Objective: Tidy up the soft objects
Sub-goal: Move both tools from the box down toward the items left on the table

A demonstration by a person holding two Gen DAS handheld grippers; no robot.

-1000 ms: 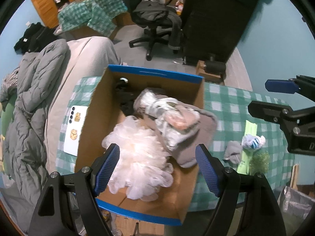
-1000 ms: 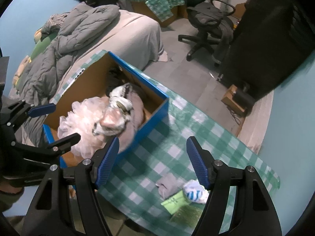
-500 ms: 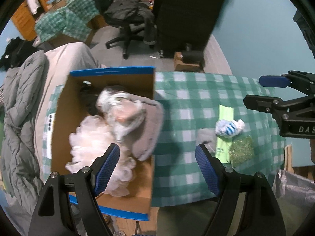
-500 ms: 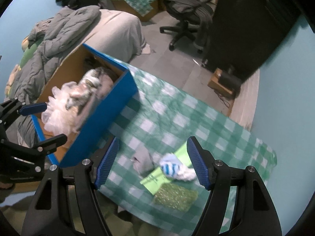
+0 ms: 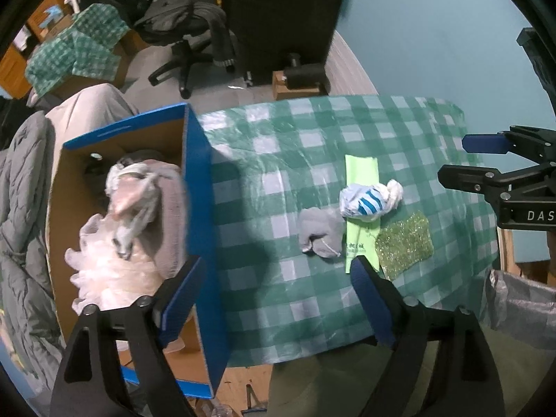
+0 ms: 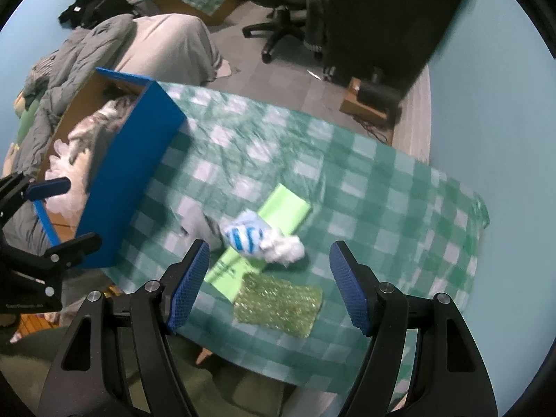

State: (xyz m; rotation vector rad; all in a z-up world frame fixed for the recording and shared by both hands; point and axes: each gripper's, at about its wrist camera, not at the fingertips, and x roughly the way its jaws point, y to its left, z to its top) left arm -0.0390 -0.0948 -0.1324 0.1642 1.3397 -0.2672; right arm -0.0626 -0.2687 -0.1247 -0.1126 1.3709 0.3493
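A blue-walled cardboard box (image 5: 196, 187) holds a white frilly pouf (image 5: 107, 271), a grey cloth and a crumpled plastic bag. On the green checked tablecloth (image 5: 278, 160) lie a grey sock (image 5: 319, 231), a blue-striped bundle in white plastic (image 5: 368, 199), a light green packet (image 5: 359, 170) and a glittery green pad (image 5: 405, 241). My left gripper (image 5: 274, 278) hangs beside the box, its jaws opening with nothing between them. My right gripper (image 6: 269, 264) is open above the striped bundle (image 6: 257, 238), not touching it, and the pad (image 6: 278, 304) lies just below it.
A bed with a grey duvet (image 5: 21, 208) lies left of the box. An office chair (image 5: 187, 34) and a black cabinet (image 5: 281, 17) stand behind the table. The blue wall (image 5: 434, 41) is on the right, and a grey plastic bag (image 5: 521, 305) hangs off the table's near right corner.
Both grippers have swung right, from above the box to above the tablecloth and its loose items. The left jaws stand slightly wider. Nothing was picked up.
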